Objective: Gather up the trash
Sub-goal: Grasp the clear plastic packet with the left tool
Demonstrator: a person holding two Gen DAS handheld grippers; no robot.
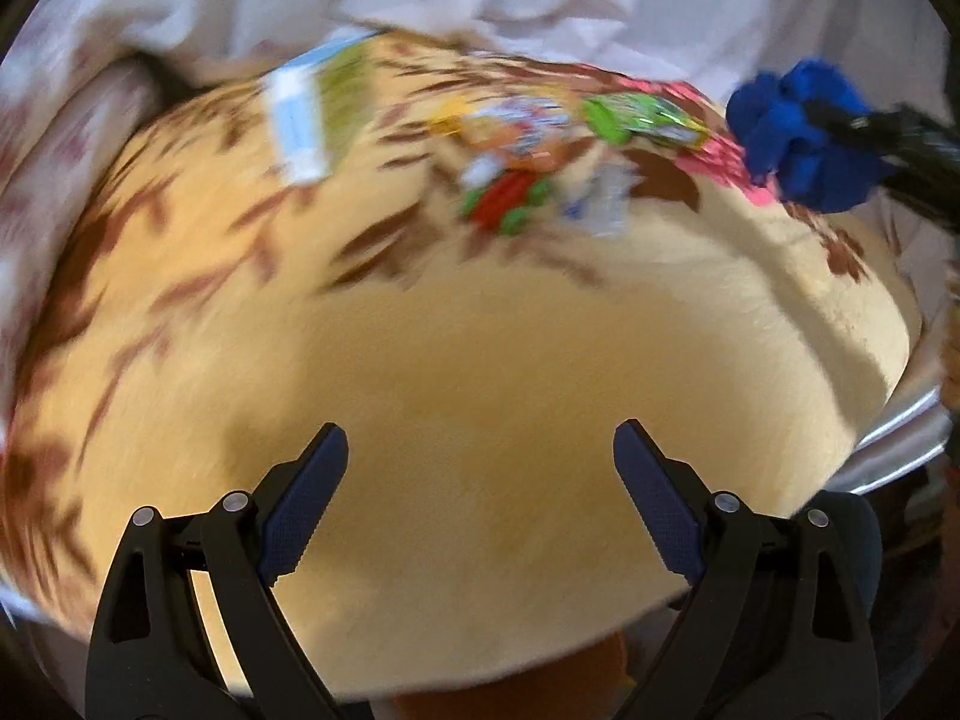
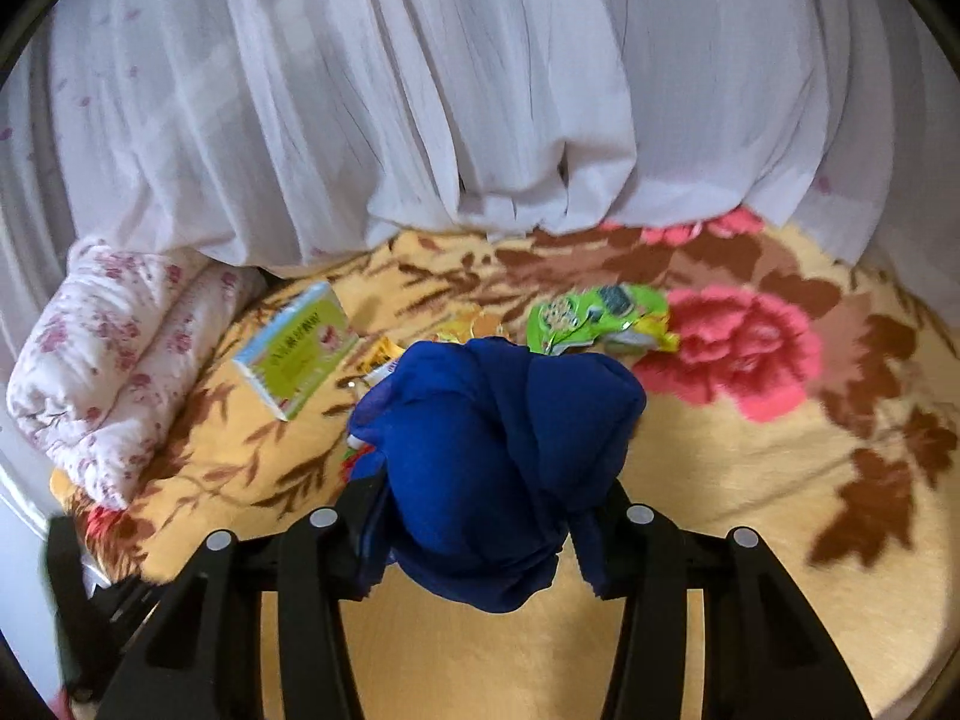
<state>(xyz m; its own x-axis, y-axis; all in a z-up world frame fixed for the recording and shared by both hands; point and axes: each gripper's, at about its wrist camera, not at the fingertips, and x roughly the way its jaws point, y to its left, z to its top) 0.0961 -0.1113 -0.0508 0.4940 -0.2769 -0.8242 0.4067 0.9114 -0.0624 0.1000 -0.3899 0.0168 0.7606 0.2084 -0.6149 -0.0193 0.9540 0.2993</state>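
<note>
Right tongs (image 2: 480, 516) are clamped on a crumpled blue bag (image 2: 498, 468), lifted clear of the bed (image 2: 750, 540). Left tongs (image 1: 480, 498) gape wide, empty, over the bare near part of the blanket. The wrappers (image 1: 540, 156) lie ahead of both, toward the bed's far edge by the curtain (image 2: 480, 90); the green packet (image 2: 600, 315) lies crosswise. I'd guess the left is the free one for them.

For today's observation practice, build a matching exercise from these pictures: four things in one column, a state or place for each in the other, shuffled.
Things:
1. blue cloth
2. left gripper
3. box
4. green wrapper

States or places:
A. open, empty
B. beside the pink flower
C. clamped in the right gripper
D. near the folded quilt

Pairs: 1-C, 2-A, 3-D, 4-B
</note>
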